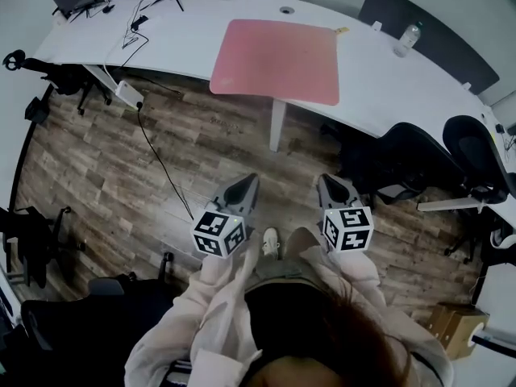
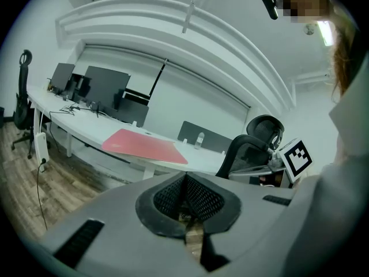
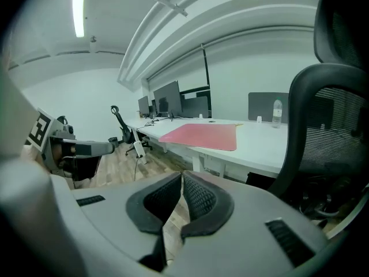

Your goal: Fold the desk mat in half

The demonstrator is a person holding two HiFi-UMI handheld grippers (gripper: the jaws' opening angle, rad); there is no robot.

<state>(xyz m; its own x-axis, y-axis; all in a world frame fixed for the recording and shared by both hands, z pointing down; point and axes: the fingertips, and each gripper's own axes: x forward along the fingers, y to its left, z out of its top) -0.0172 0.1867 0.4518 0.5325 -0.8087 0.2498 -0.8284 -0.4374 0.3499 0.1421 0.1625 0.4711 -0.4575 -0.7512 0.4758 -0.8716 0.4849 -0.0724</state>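
Desk mat (image 1: 276, 60) lies flat, unfolded, at the bench's (image 1: 387, 79) near edge. We judge the approach in hand: left gripper (image 1: 245, 181) and right gripper (image 1: 327, 181), jaws clenched and empty, are well apart from it. Next move: open at 2 mat corners.

A pink desk mat (image 1: 276, 59) lies flat and unfolded on the curved white surface (image 1: 379, 79), with a water bottle (image 1: 408, 39) to its right. The left tongs (image 1: 245, 185) and right tongs (image 1: 329, 184) are side by side over the wooden floor (image 1: 121, 168), well apart from the surface and pointing towards it.
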